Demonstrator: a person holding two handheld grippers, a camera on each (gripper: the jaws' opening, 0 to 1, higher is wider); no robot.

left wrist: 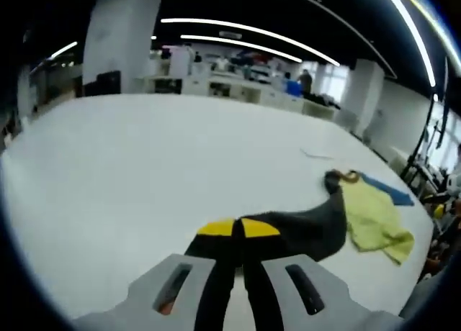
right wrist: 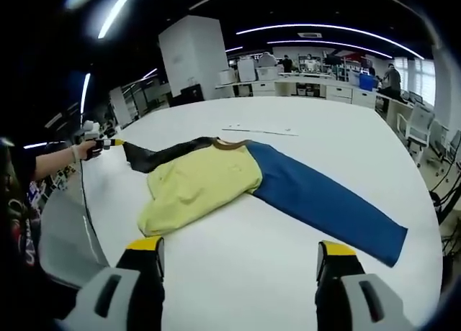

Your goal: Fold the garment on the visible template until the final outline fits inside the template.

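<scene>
I see a big white surface [right wrist: 288,259] under me. Far behind it stands a tall white pillar [left wrist: 119,39]. Long bright lights [left wrist: 245,30] run across the dark ceiling. Desks [right wrist: 338,86] with lots of stuff sit at the back of the room, and a person [right wrist: 392,78] stands near them.

Soft matt cloth garment [right wrist: 216,176] on a smooth white table [right wrist: 288,273].

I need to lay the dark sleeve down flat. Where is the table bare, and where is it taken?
Bare: the table beyond the blue sleeve, and the strip between the yellow body and right gripper. Crowded: around the dark sleeve, held by the left gripper.
</scene>
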